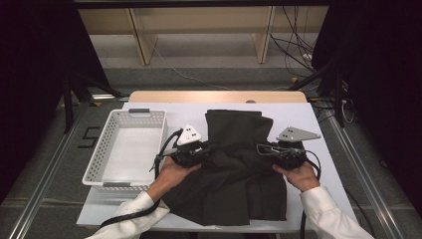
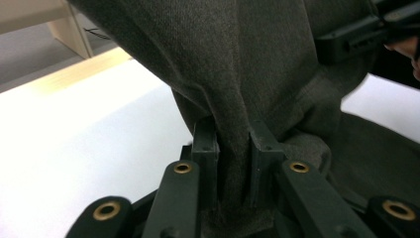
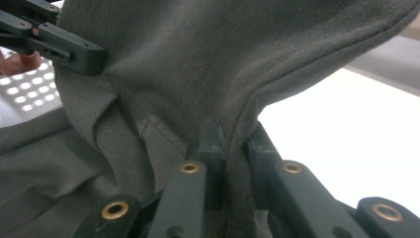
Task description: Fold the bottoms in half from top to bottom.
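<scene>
White tabletop (image 1: 308,129) bears one dark grey woven cloth garment (image 1: 234,174), lying just right of one white perforated plastic basket (image 1: 107,149). Two grippers pinch that garment: left gripper (image 2: 233,148) and right gripper (image 3: 233,144) each clamp a raised fold, lifting its middle.

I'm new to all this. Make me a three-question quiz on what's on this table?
1. True or false: both tools pinch the dark cloth.
2. Where is the basket? A) left of the cloth B) on top of the cloth C) on the floor
3. What lies in the basket?

Key
1. True: the left tool and the right tool each have cloth clamped between their jaws.
2. A.
3. Nothing; it is empty.
</scene>
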`<state>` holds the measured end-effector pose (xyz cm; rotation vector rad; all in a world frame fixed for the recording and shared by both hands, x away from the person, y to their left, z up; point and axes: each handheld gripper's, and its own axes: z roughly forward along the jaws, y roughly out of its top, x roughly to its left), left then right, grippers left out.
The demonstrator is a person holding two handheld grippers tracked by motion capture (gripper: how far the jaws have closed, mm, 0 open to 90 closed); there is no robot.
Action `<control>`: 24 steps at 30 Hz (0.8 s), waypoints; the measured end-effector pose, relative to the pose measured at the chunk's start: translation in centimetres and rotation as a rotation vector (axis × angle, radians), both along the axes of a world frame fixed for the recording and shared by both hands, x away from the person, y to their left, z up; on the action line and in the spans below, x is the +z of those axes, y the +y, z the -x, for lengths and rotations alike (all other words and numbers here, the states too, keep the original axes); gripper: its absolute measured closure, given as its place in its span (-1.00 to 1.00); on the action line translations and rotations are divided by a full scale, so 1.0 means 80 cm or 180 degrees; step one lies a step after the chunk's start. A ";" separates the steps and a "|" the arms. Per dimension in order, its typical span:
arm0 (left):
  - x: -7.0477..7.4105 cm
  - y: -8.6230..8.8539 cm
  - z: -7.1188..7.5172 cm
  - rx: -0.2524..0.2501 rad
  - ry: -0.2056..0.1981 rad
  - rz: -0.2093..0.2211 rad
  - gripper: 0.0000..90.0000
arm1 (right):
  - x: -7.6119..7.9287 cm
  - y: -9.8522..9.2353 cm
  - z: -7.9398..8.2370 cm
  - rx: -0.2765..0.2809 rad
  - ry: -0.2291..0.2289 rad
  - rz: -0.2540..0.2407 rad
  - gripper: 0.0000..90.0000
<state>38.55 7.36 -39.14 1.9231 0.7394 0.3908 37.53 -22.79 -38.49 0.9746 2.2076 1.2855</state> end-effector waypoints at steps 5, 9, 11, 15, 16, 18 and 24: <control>-0.014 0.000 0.028 -0.0065 -0.0032 -0.0084 0.70 | -0.008 0.000 0.026 0.0079 -0.0006 0.0057 0.82; -0.027 0.004 0.049 -0.0108 0.0008 -0.0113 0.68 | -0.014 0.001 0.043 0.0129 -0.0020 0.0077 0.81; -0.032 0.005 0.056 -0.0143 0.0060 -0.0128 0.66 | -0.016 0.001 0.050 0.0145 -0.0003 0.0079 0.81; -0.039 0.007 0.065 -0.0128 0.0129 -0.0153 0.59 | -0.023 0.002 0.060 0.0174 0.0060 0.0053 0.81; -0.039 0.008 0.065 -0.0126 0.0147 -0.0136 0.55 | -0.024 0.002 0.062 0.0196 0.0076 0.0065 0.81; -0.038 0.012 0.064 -0.0146 0.0209 -0.0088 0.50 | -0.027 0.003 0.066 0.0229 0.0093 0.0062 0.81; -0.031 0.029 0.066 -0.0219 0.0323 -0.0021 0.24 | -0.029 0.001 0.076 0.0273 0.0119 0.0065 0.82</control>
